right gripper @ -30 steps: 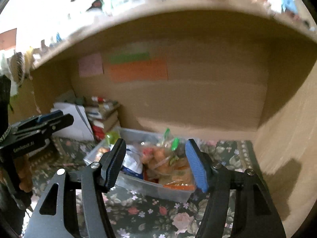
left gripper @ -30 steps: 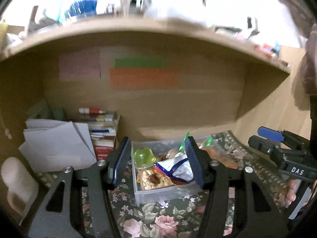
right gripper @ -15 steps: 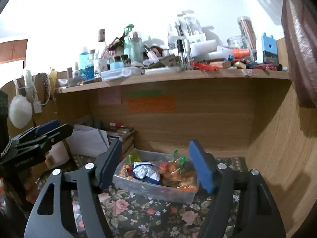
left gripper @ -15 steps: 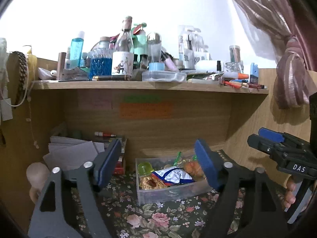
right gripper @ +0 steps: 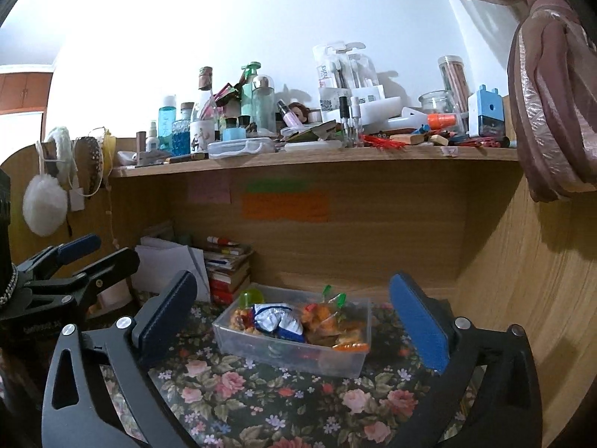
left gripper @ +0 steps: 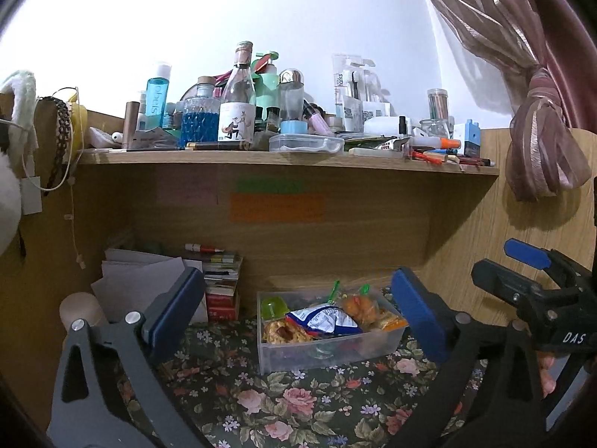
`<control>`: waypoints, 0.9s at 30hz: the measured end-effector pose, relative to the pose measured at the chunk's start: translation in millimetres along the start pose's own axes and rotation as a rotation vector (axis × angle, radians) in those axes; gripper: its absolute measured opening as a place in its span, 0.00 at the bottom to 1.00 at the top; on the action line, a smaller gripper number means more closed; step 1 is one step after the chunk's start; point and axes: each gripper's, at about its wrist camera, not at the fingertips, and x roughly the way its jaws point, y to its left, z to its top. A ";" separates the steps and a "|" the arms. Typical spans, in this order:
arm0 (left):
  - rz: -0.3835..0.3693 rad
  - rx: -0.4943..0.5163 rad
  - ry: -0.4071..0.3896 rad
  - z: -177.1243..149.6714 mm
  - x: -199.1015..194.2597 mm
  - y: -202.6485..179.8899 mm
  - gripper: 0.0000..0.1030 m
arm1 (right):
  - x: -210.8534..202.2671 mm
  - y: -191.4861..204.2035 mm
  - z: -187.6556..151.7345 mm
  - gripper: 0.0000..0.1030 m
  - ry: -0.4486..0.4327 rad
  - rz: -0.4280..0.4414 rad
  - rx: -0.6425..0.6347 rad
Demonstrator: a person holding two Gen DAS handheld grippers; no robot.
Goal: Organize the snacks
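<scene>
Both of your grippers are held back from the desk, and neither touches anything. Your left gripper (left gripper: 298, 311) has its blue pads spread wide apart with nothing between them; your right gripper (right gripper: 294, 317) is likewise spread and empty. Each tool appears at the edge of the other's view, so you are holding them side by side, facing the alcove.

The clear plastic container (left gripper: 328, 351) sits on the floral cloth (left gripper: 261, 403) covering the desk, toward the rear edge, under the wooden shelf (left gripper: 287, 158). It lies roughly midway between the stack of books (left gripper: 224, 283) at the left rear corner and the right side panel. Its placement there leaves the front of the desk open for reaching in.

Inside the container the snacks lie loosely piled:
- a green jelly cup (left gripper: 272, 306) in the far left corner;
- a blue-and-white packet (left gripper: 324, 319) across the middle, resting on its neighbours;
- a clear bag of brownish pastry (left gripper: 281, 332) against the front left wall;
- orange snack bags (left gripper: 367, 311) with green ties at the right end.

No snack is visible outside the container, so the gathering looks largely done. The open, withdrawn posture suits either a finished task or a pause before you reach in again; which one cannot be told.
</scene>
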 end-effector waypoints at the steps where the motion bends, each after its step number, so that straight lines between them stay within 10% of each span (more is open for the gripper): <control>1: -0.003 -0.001 0.001 -0.5 -0.2 0.2 0.99 | -0.4 0.7 -0.7 1.00 0.001 -0.003 -0.002; 27: -0.019 0.002 0.015 -3.0 3.6 -0.6 1.00 | -2.2 -3.2 -2.8 1.00 -0.005 -0.028 0.012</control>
